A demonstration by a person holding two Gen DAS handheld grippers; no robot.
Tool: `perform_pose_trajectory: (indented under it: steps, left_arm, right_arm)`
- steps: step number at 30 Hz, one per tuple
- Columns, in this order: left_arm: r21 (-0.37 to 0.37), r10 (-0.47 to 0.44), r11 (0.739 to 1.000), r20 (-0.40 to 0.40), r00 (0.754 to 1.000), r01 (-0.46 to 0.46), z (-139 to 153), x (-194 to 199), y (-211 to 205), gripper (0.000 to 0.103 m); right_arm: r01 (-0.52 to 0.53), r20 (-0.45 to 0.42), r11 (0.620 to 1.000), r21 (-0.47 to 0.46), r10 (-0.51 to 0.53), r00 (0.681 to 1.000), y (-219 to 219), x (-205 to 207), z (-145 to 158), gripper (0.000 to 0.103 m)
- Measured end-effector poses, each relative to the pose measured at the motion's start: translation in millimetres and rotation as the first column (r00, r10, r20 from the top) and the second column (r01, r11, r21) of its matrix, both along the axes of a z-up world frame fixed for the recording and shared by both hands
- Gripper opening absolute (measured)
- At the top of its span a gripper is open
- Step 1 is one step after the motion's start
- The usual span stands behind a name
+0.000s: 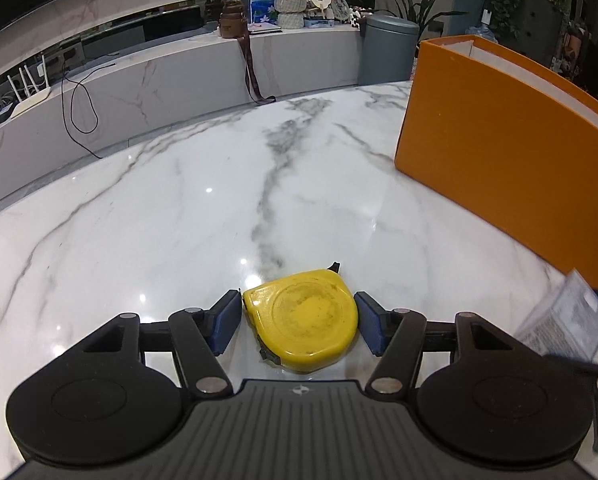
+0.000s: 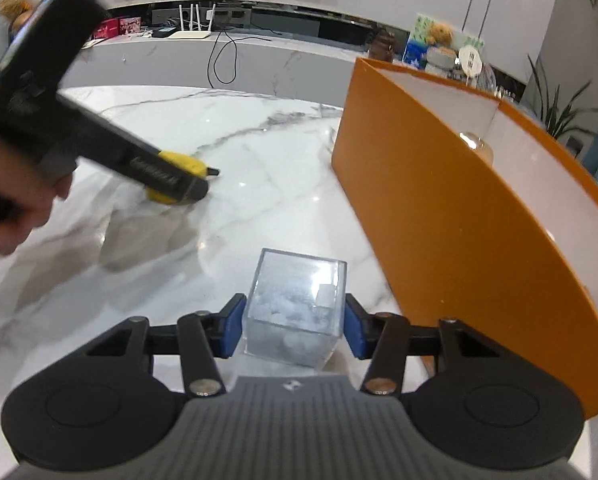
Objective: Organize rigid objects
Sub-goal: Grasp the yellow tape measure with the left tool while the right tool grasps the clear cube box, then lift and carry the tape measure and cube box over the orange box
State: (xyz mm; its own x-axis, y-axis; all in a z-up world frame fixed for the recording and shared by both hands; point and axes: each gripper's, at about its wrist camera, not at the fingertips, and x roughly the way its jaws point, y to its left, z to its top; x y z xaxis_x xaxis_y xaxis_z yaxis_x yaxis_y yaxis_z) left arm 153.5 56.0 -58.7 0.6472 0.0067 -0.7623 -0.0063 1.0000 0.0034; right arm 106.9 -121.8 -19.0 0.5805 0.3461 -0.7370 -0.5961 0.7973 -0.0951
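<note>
A yellow tape measure (image 1: 302, 317) is clamped between the left gripper (image 1: 298, 322) pads on the marble table (image 1: 179, 200), a clear box (image 2: 295, 312) is squeezed by the right gripper (image 2: 295, 330) near the orange bin (image 2: 459, 216), and either smooth casing could be let slip by an off-centre hold.

Tape measure (image 1: 301, 319) on table (image 1: 179, 220), box (image 1: 499, 152) right, beyond.

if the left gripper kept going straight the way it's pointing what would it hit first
The yellow round tape measure, already sitting between the left gripper pads. Beyond it lies only bare white marble tabletop; the orange box stands off to the right, probably clear.
</note>
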Motion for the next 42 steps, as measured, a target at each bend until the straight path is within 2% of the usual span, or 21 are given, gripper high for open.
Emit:
perform_pose_trajectory:
  steps: [8, 24, 32, 42]
  left_arm:
    - [0.002, 0.002, 1.000, 0.004, 1.000, -0.002, 10, -10, 1, 0.069]
    - [0.056, -0.014, 0.998, 0.038, 0.999, 0.012, 51, -17, -12, 0.067]
    - [0.094, -0.044, 0.995, 0.080, 0.996, 0.037, 85, -15, -25, 0.067]
    - [0.142, -0.135, 0.983, 0.137, 0.981, 0.115, 127, -2, -64, 0.067]
  right_arm:
    - [-0.011, -0.014, 1.000, 0.021, 0.011, 1.000, -1, 4, 9, 0.049]
    - [-0.023, 0.080, 0.996, 0.089, 0.016, 0.997, -9, 1, 49, 0.049]
    - [-0.020, 0.142, 0.991, 0.129, 0.001, 0.990, -14, 1, 75, 0.049]
    - [0.028, 0.206, 0.981, 0.192, -0.068, 0.976, -37, 14, 108, 0.049]
